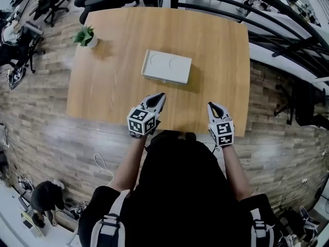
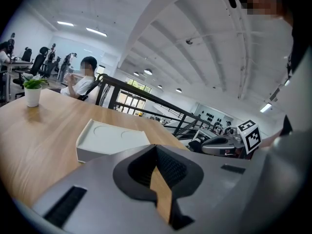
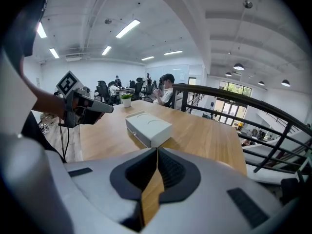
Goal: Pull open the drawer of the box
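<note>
While the head view looks down, the white box (image 1: 166, 67) lies near the middle of the wooden table (image 1: 113, 86), well apart from the left gripper (image 1: 158, 99) and right gripper (image 1: 213, 107) held over its near edge. Left gripper view: the jaws are pressed together on nothing, with the box ahead and slightly left. Right gripper view: these jaws are likewise clenched and empty, with the box straight ahead on the tabletop.

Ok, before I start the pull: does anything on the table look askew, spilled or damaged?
Nothing stands out. The box lies flat on the table, drawer apparently closed; the plant stands upright at the far left corner. The left gripper and right gripper are shut and empty.
</note>
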